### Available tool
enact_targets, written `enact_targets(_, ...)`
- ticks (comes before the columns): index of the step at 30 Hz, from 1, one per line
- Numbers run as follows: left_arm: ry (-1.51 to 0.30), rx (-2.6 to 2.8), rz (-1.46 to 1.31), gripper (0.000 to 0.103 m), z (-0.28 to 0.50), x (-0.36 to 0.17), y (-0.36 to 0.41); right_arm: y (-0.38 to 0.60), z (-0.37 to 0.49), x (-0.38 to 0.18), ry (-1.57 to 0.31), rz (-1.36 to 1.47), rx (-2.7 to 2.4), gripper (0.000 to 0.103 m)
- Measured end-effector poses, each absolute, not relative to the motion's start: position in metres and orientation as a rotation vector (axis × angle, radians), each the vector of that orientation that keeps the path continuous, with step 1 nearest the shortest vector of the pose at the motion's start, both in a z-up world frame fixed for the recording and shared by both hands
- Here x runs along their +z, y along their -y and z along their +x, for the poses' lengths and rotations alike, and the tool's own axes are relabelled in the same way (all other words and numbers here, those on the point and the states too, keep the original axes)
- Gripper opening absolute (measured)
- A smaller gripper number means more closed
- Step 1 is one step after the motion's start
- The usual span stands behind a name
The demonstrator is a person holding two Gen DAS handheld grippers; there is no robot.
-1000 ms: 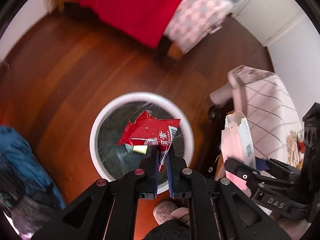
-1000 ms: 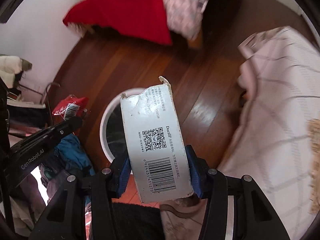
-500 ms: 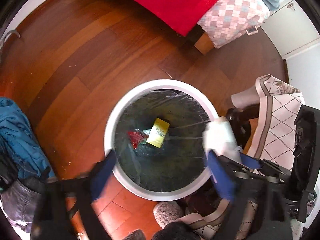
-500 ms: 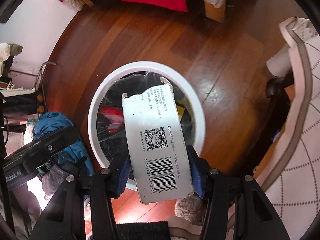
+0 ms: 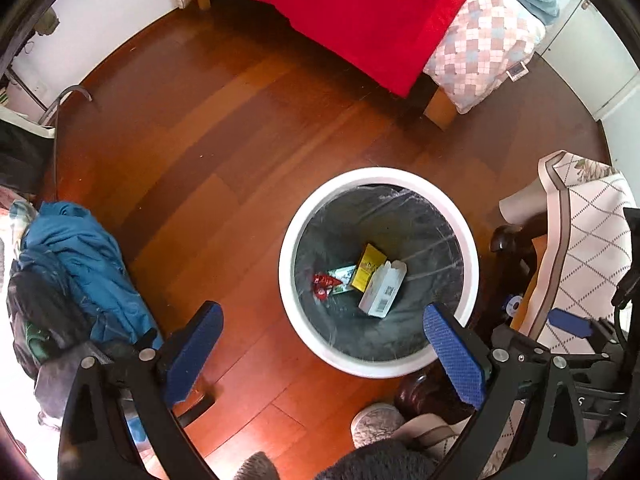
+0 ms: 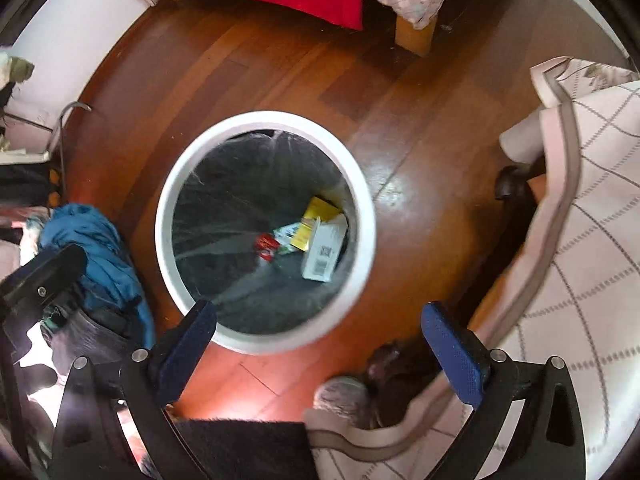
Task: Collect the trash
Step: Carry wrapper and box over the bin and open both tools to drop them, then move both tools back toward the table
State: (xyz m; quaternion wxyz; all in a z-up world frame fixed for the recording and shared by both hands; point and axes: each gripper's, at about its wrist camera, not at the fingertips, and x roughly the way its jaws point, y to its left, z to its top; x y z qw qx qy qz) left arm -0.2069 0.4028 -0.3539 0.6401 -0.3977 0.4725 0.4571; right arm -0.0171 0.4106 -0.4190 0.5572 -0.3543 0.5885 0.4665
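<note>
A round white trash bin (image 5: 289, 240) with a dark liner stands on the wooden floor; it also shows in the right wrist view (image 6: 366, 216). At its bottom lie a white box (image 5: 383, 296) (image 6: 324, 248), a yellow box (image 5: 368, 268) (image 6: 316, 216), a green-white packet (image 5: 342, 278) and a red wrapper (image 5: 322, 284) (image 6: 266, 246). My left gripper (image 5: 324, 356) is open and empty above the bin's near rim. My right gripper (image 6: 320, 344) is open and empty above the bin's near edge.
A bed with a red blanket (image 5: 360, 8) and a checked quilt (image 5: 480, 40) is at the back. A blue garment pile (image 5: 80, 264) lies left. A chair with a patterned cover (image 5: 584, 248) stands right. Slippers (image 5: 376, 420) lie below the bin.
Both grippers opened. The red wrapper dropped from the left gripper into the bin, then the white box dropped from the right gripper into the bin. Both grippers rose.
</note>
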Motion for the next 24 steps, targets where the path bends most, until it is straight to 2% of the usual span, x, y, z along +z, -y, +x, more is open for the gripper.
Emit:
enact_targets(12,-1.044,1.06,-0.834,0.103,-0.21,-0.311,-0.367,-0.374,-0.03,-0.368,-1.285,-0.835,1.107,0.103)
enact_targets(24,-0.923,1.127,-0.671,0.103,-0.212,-0.217,-0.319,-0.327,-0.028,-0.269,-1.188,-0.626,1.184,0.103)
